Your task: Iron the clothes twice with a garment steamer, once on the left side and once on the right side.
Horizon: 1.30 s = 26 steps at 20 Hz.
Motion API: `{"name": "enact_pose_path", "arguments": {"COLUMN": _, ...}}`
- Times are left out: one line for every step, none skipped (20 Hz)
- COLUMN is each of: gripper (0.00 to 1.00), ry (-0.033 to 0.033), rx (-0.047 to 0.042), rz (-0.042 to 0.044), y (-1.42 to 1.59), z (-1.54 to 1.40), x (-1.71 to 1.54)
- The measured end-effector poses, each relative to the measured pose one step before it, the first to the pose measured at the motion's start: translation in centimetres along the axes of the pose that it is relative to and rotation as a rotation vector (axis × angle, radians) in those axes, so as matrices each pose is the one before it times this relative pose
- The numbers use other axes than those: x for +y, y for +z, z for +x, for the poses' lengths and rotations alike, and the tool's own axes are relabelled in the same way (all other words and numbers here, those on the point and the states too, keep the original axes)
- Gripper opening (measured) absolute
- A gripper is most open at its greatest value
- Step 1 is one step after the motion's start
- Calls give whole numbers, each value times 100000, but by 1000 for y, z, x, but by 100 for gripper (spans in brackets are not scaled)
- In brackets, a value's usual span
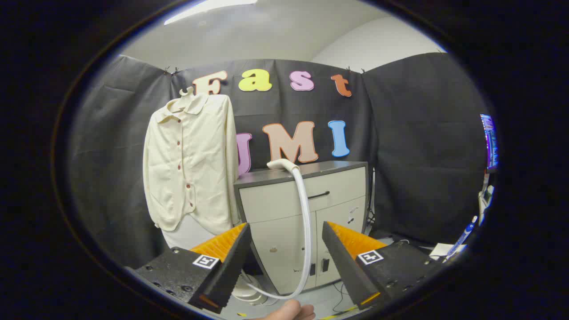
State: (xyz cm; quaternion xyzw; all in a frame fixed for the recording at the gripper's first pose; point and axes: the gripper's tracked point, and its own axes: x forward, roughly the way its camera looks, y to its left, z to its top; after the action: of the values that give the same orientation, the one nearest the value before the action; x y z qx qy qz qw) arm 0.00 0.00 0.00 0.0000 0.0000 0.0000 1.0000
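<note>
- The gripper (286, 231) hangs in mid-air with its fingers spread wide apart, nothing between the pads, nothing touched.
- Framed in the gap between the fingers and beyond them: the steamer hose (306, 222), a pale tube that rises in a long curve in front of the cabinet (338, 182).
- At the top of that tube sits the steamer head (282, 164), resting at the front edge of the cabinet top, pointing toward the shirt side.
- Down low, behind the left finger, a rounded pale base (246, 291) sits on the floor where the hose loops back; most of it is hidden, so its shape is hard to read.
- The shirt (191, 164), cream with a row of dark buttons, hangs on a hanger (186, 92) against the black cloth wall, just beside the cabinet and beyond the left finger. It is buttoned, sleeves hanging down at the sides.
- The cabinet is grey-topped with a drawer and two doors, all closed.
- Just below the fingers, a bit of a hand (289, 310) peeks in.
- Off past the right finger, well apart from the shirt: a screen (490, 140) glows, and a blue-capped pen (462, 238) stands tilted near some white paper (440, 250).
</note>
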Motion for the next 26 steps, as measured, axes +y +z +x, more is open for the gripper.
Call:
{"name": "enact_pose_path", "arguments": {"gripper": 98, "ry": -80, "rx": 71, "rz": 575, "y": -92, "z": 100, "x": -79}}
{"name": "enact_pose_path", "arguments": {"gripper": 98, "ry": -520, "rx": 167, "rz": 106, "y": -280, "z": 50, "x": -181}}
{"name": "enact_pose_path", "arguments": {"gripper": 97, "ry": -241, "rx": -335, "rz": -425, "y": 21, "z": 53, "x": -79}}
{"name": "enact_pose_path", "arguments": {"gripper": 98, "ry": 183, "rx": 24, "rz": -967, "y": -30, "z": 65, "x": 15}}
{"name": "enact_pose_path", "arguments": {"gripper": 98, "ry": 198, "rx": 220, "rz": -1103, "y": -111, "z": 113, "x": -26}}
{"name": "enact_pose_path", "arguments": {"gripper": 98, "ry": 9, "rx": 627, "rz": -893, "y": -364, "z": 114, "x": -76}}
{"name": "enact_pose_path", "arguments": {"gripper": 98, "ry": 199, "rx": 310, "rz": -476, "y": -200, "z": 122, "x": -41}}
{"name": "enact_pose_path", "arguments": {"gripper": 98, "ry": 249, "rx": 41, "rz": 191, "y": -70, "z": 95, "x": 26}}
{"name": "enact_pose_path", "arguments": {"gripper": 98, "ry": 62, "rx": -360, "rz": -77, "y": -60, "z": 81, "x": 17}}
{"name": "enact_pose_path", "arguments": {"gripper": 97, "ry": 158, "rx": 70, "rz": -38, "y": -111, "z": 70, "x": -74}}
{"name": "enact_pose_path", "arguments": {"gripper": 98, "ry": 272, "rx": 130, "rz": -291, "y": -80, "z": 107, "x": 39}}
{"name": "enact_pose_path", "arguments": {"gripper": 98, "ry": 108, "rx": 313, "rz": -540, "y": -186, "z": 91, "x": -44}}
{"name": "enact_pose_path", "arguments": {"gripper": 98, "ry": 674, "rx": 196, "rz": -149, "y": -76, "z": 111, "x": 62}}
{"name": "enact_pose_path", "arguments": {"gripper": 98, "ry": 792, "rx": -48, "rz": 343, "y": -40, "z": 151, "x": 191}}
{"name": "enact_pose_path", "arguments": {"gripper": 98, "ry": 1491, "rx": -453, "rz": 917, "y": 13, "z": 95, "x": 285}}
{"name": "enact_pose_path", "arguments": {"gripper": 98, "ry": 869, "rx": 60, "rz": 373, "y": -125, "z": 306, "x": 200}}
{"name": "enact_pose_path", "arguments": {"gripper": 98, "ry": -148, "rx": 647, "rz": -589, "y": -196, "z": 168, "x": -163}}
{"name": "enact_pose_path", "arguments": {"gripper": 98, "ry": 344, "rx": 801, "rz": -732, "y": -198, "z": 175, "x": -57}}
{"name": "enact_pose_path", "arguments": {"gripper": 98, "ry": 164, "rx": 917, "rz": -625, "y": -212, "z": 291, "x": 9}}
{"name": "enact_pose_path", "arguments": {"gripper": 98, "ry": 910, "rx": 616, "rz": 476, "y": -81, "z": 290, "x": 138}}
{"name": "enact_pose_path", "arguments": {"gripper": 98, "ry": 347, "rx": 366, "rz": 313, "y": -61, "z": 357, "x": 125}}
{"name": "enact_pose_path", "arguments": {"gripper": 98, "ry": -91, "rx": 827, "rz": 444, "y": -119, "z": 385, "x": -245}}
{"name": "enact_pose_path", "arguments": {"gripper": 98, "ry": 197, "rx": 720, "rz": 332, "y": -5, "z": 456, "x": -38}}
{"name": "enact_pose_path", "arguments": {"gripper": 98, "ry": 397, "rx": 198, "rz": 95, "y": 291, "z": 526, "x": 70}}
{"name": "enact_pose_path", "arguments": {"gripper": 98, "ry": 238, "rx": 426, "rz": -381, "y": 417, "z": 595, "x": 80}}
{"name": "enact_pose_path", "arguments": {"gripper": 98, "ry": 507, "rx": -341, "rz": -967, "y": 590, "z": 702, "x": 55}}
